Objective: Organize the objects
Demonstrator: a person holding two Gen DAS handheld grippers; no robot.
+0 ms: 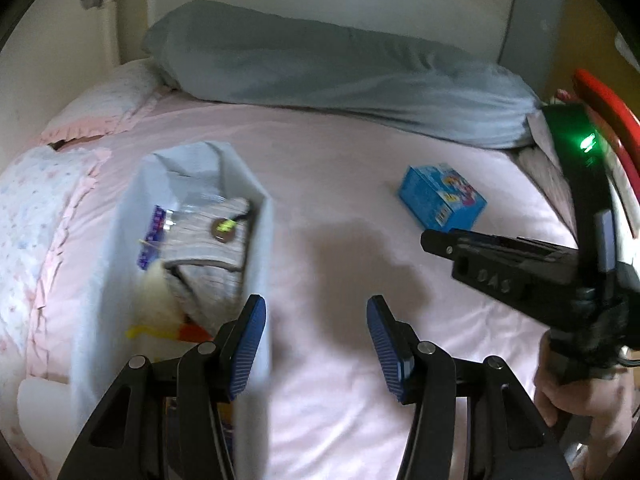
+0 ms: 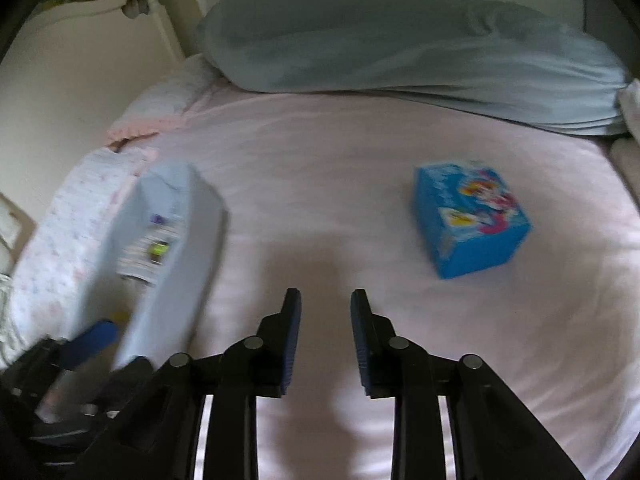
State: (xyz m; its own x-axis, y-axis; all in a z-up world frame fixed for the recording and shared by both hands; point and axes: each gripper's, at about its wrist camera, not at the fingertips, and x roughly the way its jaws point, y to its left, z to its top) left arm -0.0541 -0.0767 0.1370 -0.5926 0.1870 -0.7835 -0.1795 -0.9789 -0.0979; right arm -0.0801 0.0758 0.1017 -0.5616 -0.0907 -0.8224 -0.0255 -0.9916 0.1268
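Blue box [image 2: 470, 220] flat on the pink sheet [image 2: 320, 168], well to the right of the pale fabric bin [image 1: 256, 240], long axis running toward the grey bolster [image 2: 400, 40]. Left gripper [image 1: 316, 344] spread wide, empty, beside the bin's near wall. Right gripper [image 2: 325, 344] parted, empty, short of the box.

Bed sheet [image 2: 320, 184]: pale pink cloth, matt, softly creased; long pillow [image 2: 400, 44]: grey-blue cloth, matt, wrinkled; blue box [image 2: 472, 220]: printed card, slight sheen; storage bin [image 1: 256, 240]: pale fabric-like walls, matt; pouch [image 1: 208, 240] inside: grey striped woven cloth; left gripper [image 1: 316, 344]: matt black plastic links, metal pivot pins, ribbed blue pads [image 1: 248, 344].
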